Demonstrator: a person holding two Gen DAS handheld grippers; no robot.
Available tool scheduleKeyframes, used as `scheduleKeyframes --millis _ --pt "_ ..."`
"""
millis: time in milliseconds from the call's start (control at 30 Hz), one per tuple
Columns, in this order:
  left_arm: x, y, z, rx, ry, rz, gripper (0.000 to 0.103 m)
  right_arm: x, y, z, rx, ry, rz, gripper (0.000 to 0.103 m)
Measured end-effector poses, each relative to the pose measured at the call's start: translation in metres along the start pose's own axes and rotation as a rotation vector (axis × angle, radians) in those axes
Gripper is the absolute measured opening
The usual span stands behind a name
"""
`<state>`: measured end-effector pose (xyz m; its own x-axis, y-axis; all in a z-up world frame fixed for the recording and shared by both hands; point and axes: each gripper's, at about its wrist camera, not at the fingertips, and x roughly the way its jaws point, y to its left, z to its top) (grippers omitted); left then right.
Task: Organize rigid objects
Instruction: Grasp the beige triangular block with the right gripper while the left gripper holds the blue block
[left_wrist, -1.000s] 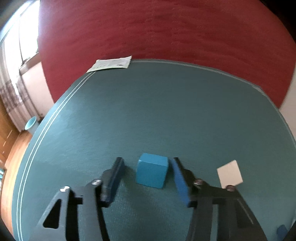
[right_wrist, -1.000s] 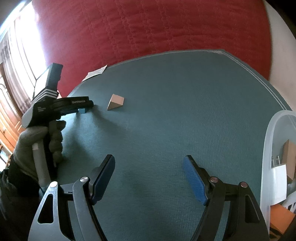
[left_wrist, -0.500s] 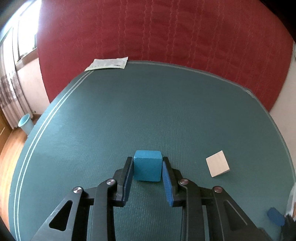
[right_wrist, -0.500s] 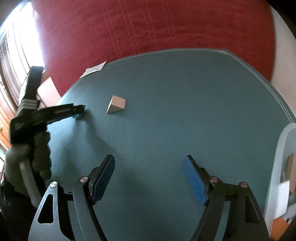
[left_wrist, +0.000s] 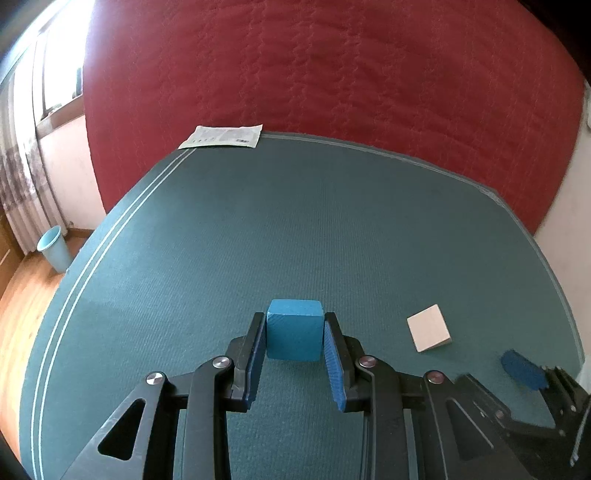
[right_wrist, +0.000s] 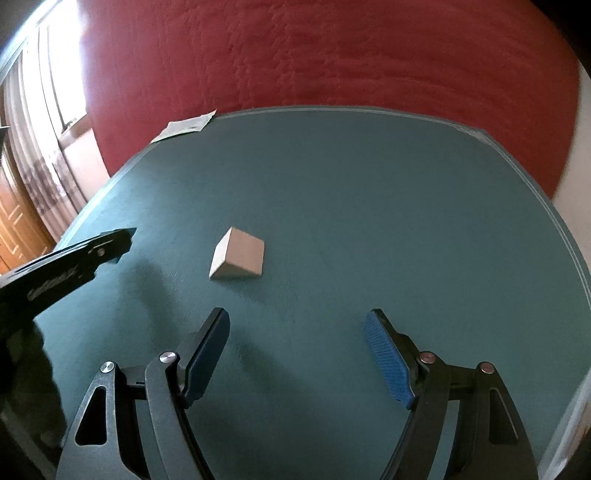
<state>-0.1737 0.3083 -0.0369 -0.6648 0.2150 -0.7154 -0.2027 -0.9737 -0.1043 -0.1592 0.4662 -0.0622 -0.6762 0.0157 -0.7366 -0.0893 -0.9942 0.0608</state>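
My left gripper (left_wrist: 294, 332) is shut on a blue cube (left_wrist: 294, 328), both blue pads pressed flat against its sides just above the teal mat (left_wrist: 295, 229). A pale wooden wedge block (left_wrist: 428, 328) lies on the mat to the cube's right. In the right wrist view that wedge block (right_wrist: 238, 254) sits ahead and left of my right gripper (right_wrist: 297, 332), which stands open with nothing between its fingers. The left gripper's black finger (right_wrist: 96, 251) reaches in from the left edge there; the cube is hidden behind it.
A paper sheet (left_wrist: 223, 136) lies at the mat's far left corner against the red quilted backdrop (left_wrist: 332, 74). A light blue bin (left_wrist: 54, 248) stands on the wooden floor at left. The right gripper's blue pad (left_wrist: 521, 369) shows at lower right.
The left gripper's jaws closed onto the blue cube and lifted it slightly. The right gripper swung left, bringing the wooden wedge much closer and the white container at right out of view.
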Motion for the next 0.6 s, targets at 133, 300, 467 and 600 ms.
scheduleKeyframes --millis 133,300,467,600 --pt "0.0 0.001 -0.004 -0.016 0.02 0.001 0.032 0.006 0.005 0.008 -0.038 0.009 -0.016 0.077" --pt "-0.005 0.005 -0.006 -0.041 0.026 -0.002 0.032 0.016 0.015 0.017 -0.101 0.018 -0.037 0.077" --pt "-0.004 0.007 -0.008 -0.053 0.039 -0.003 0.032 0.018 0.018 0.024 -0.15 0.013 -0.038 0.077" --pt "-0.005 0.008 -0.008 -0.058 0.042 -0.005 0.032 0.023 0.022 0.031 -0.199 0.005 -0.036 0.077"
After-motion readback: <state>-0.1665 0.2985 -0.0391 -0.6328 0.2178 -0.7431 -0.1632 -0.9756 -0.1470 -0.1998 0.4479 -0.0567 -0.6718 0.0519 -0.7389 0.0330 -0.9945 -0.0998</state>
